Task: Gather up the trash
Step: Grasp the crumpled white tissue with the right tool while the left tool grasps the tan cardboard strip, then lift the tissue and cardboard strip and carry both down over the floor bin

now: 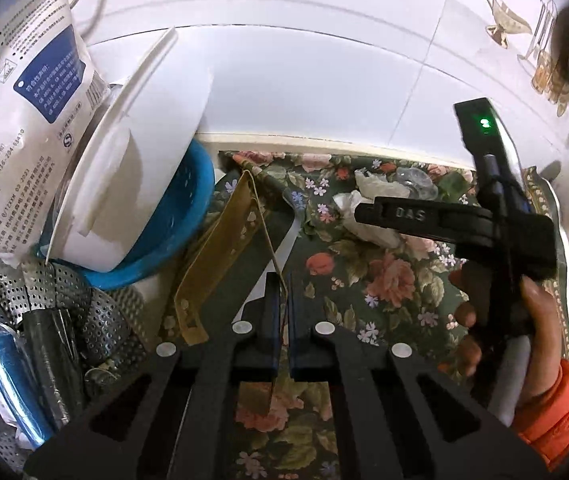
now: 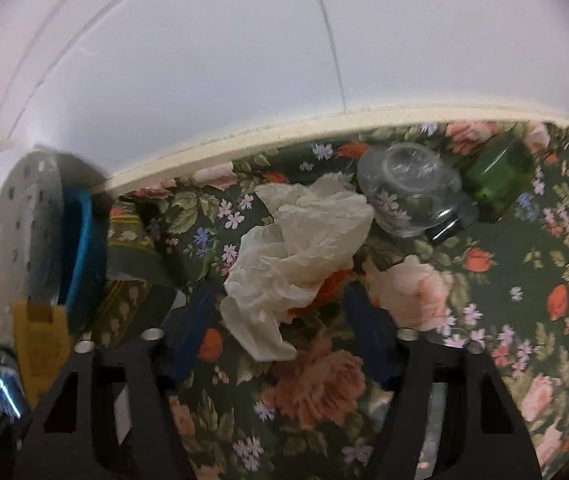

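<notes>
A crumpled white tissue (image 2: 296, 256) lies on the floral tablecloth (image 2: 484, 300), just ahead of and between the spread fingers of my right gripper (image 2: 280, 332), which is open and low over the cloth. The tissue also shows in the left wrist view (image 1: 368, 210), under the right gripper's body (image 1: 484, 224). My left gripper (image 1: 282, 304) is shut on a thin yellow-brown translucent wrapper (image 1: 220, 248) that hangs from its tips toward the left.
A clear plastic cup (image 2: 412, 192) and a green bottle (image 2: 496, 176) lie by the wall behind the tissue. A white bowl (image 1: 132, 184) in a blue basket (image 1: 180, 224), a printed bag (image 1: 12, 128) and perforated metal ware (image 1: 96, 320) crowd the left.
</notes>
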`<state>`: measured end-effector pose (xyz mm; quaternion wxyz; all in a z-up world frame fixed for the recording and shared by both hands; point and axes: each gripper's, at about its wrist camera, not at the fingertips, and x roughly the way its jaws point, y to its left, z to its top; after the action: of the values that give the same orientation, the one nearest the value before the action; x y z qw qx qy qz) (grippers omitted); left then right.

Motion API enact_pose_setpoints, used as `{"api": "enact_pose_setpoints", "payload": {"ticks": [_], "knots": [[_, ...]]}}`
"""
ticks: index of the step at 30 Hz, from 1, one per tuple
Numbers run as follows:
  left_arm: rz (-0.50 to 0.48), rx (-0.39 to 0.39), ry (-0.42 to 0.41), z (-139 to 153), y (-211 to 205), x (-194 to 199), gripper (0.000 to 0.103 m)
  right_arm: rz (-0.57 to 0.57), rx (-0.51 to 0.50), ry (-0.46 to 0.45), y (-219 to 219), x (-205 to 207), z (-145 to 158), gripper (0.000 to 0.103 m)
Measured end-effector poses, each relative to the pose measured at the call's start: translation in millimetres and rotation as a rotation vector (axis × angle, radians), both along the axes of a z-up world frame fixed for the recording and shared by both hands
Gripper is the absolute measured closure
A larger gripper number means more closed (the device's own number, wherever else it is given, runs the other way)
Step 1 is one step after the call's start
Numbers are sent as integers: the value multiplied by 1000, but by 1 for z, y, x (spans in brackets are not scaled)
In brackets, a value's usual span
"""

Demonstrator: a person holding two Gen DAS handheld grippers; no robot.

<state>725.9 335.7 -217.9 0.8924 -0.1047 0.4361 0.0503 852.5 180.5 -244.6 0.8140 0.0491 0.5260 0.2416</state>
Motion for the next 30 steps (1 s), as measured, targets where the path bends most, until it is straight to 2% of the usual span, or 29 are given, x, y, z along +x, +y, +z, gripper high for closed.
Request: {"api": "enact_pose_setpoints", "payload": {"ticks": [2,3,10,15,22,30], "knots": [[4,-4,4,-2,1,0,102,-17,14,6,-1,1,-4,60],[6,-4,4,-3,0,0,102,-23,22,0,-2,1,-3,69],[20,-7,-8,11,-5,-8,102,40,-12,-83,-16,-28,20,79],[11,-4,-48,39,-30,-14,102,60,5,-156,-53,-62,57,79],[-12,6,-132,83,-88,-36,102,39,65,-252,-126,-105,114,79],[6,15,-208,117,-166,-97,101,33,113,-347,-209,-157,152,79]]}}
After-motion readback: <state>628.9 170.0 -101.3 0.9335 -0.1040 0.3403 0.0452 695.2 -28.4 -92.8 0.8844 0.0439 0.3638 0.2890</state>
